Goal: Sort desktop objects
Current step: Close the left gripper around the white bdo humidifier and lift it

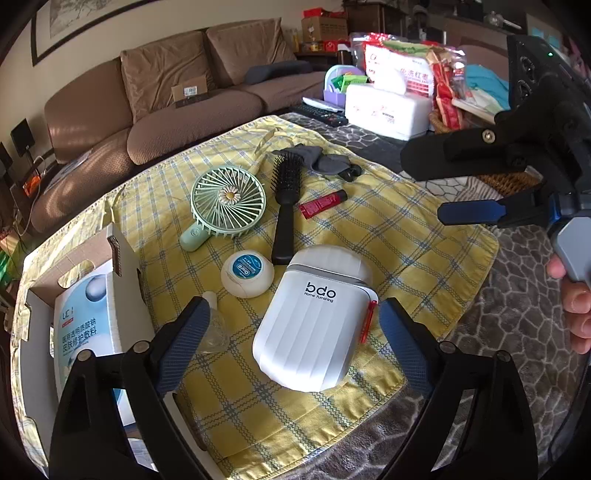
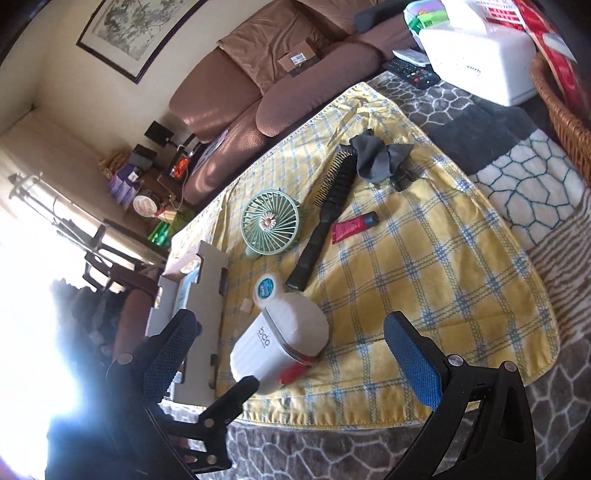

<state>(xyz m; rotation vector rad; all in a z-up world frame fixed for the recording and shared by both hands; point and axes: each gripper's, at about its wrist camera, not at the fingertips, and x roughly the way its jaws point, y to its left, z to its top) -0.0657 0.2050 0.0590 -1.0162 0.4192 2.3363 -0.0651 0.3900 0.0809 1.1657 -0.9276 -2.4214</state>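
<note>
You can read "bdo Home Furnishing" on the white case [image 1: 314, 321]; beside it, the cardboard box [image 1: 88, 321] shows "UC!".

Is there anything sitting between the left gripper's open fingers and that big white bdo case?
Nothing visible blocks it. The left gripper hangs open with the white bdo case lying right between and ahead of its fingers. A small clear bottle lies beside the left finger, off to the side, not in the path.

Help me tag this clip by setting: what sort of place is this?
Most likely a home living room. A brown sofa with cushions stands behind the table, a framed picture hangs on the wall, and remote controls lie on the table's patterned cover.
</note>
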